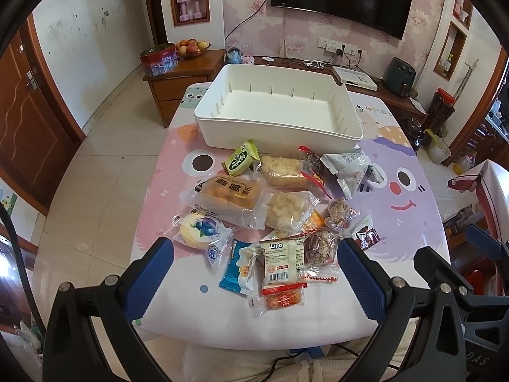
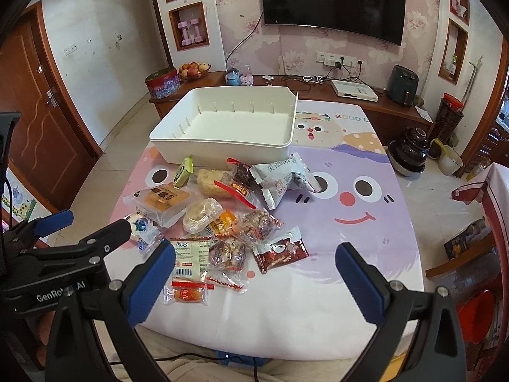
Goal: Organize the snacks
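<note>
An empty white bin (image 1: 280, 133) (image 2: 222, 149) stands at the far side of the table. In front of it lies a loose pile of wrapped snacks: a green pack (image 1: 240, 157), a bread pack (image 1: 229, 195), a blueberry pastry (image 1: 202, 230), a Lipo pack (image 1: 281, 259) (image 2: 189, 256), a silver pouch (image 2: 283, 175) and a dark red pack (image 2: 280, 251). My left gripper (image 1: 254, 243) hovers open over the near edge of the pile, holding nothing. My right gripper (image 2: 254, 250) is open too, just right of the pile, above the dark red pack.
The table wears a cartoon cloth (image 2: 350, 222), bare on its right half. A wooden cabinet (image 1: 184, 76) with a fruit bowl (image 1: 192, 47) stands beyond the table. A dark jar (image 2: 410, 152) sits on the floor at right, near a red chair (image 2: 490, 210).
</note>
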`<action>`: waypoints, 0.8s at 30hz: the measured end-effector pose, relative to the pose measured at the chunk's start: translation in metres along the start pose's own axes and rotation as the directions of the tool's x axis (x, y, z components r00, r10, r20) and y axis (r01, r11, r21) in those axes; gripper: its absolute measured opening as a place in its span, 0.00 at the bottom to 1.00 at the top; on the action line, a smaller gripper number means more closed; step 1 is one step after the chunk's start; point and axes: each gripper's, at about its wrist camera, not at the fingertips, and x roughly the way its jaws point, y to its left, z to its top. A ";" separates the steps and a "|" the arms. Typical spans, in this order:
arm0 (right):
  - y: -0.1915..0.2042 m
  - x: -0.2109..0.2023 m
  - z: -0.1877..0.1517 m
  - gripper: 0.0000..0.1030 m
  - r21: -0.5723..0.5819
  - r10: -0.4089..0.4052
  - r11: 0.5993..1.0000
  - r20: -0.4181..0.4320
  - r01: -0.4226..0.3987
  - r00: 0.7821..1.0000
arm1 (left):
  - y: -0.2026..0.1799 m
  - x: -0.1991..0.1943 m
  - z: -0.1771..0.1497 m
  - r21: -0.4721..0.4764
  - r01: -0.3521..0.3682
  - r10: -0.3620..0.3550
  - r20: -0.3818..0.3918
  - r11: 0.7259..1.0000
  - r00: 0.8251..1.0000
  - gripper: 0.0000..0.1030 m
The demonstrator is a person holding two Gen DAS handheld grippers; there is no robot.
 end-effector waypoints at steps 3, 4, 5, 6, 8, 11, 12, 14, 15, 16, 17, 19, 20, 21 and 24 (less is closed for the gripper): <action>0.000 0.002 0.002 0.98 -0.006 0.005 1.000 -0.002 -0.005 1.000 | -0.001 0.003 0.003 0.003 0.010 -0.010 0.004 1.000 1.000 0.99; 0.001 0.003 0.003 0.98 -0.014 0.005 1.000 -0.001 -0.005 1.000 | 0.000 0.004 0.005 0.005 0.011 -0.011 0.007 1.000 1.000 0.99; 0.002 0.004 0.004 0.98 -0.018 0.003 1.000 0.000 -0.003 1.000 | 0.001 0.005 0.008 0.009 0.005 -0.005 0.015 1.000 1.000 0.99; 0.003 0.004 0.005 0.98 -0.023 0.001 1.000 0.002 -0.001 1.000 | 0.004 0.006 0.011 0.013 -0.003 0.003 0.026 1.000 1.000 0.99; 0.006 0.005 0.008 0.98 -0.039 0.002 0.999 0.004 -0.002 1.000 | 0.007 0.007 0.016 0.023 -0.027 0.026 0.046 0.999 0.999 0.99; 0.008 0.008 0.016 0.98 -0.064 -0.007 0.998 0.021 0.008 1.000 | 0.019 0.011 0.026 0.027 -0.055 0.053 0.062 0.998 0.997 0.99; 0.007 0.009 0.019 0.98 -0.069 -0.012 0.998 0.027 0.014 1.000 | 0.027 0.012 0.030 0.020 -0.067 0.066 0.068 0.998 0.996 0.99; 0.004 0.012 0.030 0.98 -0.083 -0.022 0.996 0.047 0.026 0.999 | 0.041 0.015 0.039 0.007 -0.091 0.090 0.078 0.996 0.993 0.99; 0.002 0.012 0.033 0.98 -0.085 -0.023 0.996 0.049 0.027 0.999 | 0.049 0.017 0.044 -0.001 -0.104 0.104 0.080 0.995 0.991 0.99; 0.000 0.015 0.039 0.98 -0.087 -0.023 0.996 0.052 0.028 0.998 | 0.058 0.020 0.049 -0.013 -0.117 0.118 0.078 0.993 0.990 0.99; -0.003 0.018 0.046 0.98 -0.087 -0.024 0.996 0.056 0.029 0.998 | 0.068 0.024 0.053 -0.029 -0.121 0.123 0.076 0.992 0.990 0.99; -0.008 0.026 0.057 0.98 -0.085 -0.035 0.996 0.055 0.040 0.998 | 0.084 0.031 0.059 -0.060 -0.126 0.130 0.067 0.990 0.989 0.99; -0.013 0.034 0.065 0.98 -0.078 -0.040 0.996 0.051 0.044 0.998 | 0.095 0.038 0.062 -0.080 -0.134 0.139 0.054 0.988 0.989 0.99; -0.016 0.040 0.070 0.98 -0.069 -0.038 0.997 0.042 0.041 0.998 | 0.103 0.044 0.064 -0.094 -0.139 0.144 0.040 0.986 0.989 0.99; -0.031 0.063 0.083 0.98 -0.008 -0.023 1.000 -0.001 0.023 1.000 | 0.125 0.071 0.066 -0.138 -0.124 0.122 -0.023 0.983 0.992 0.99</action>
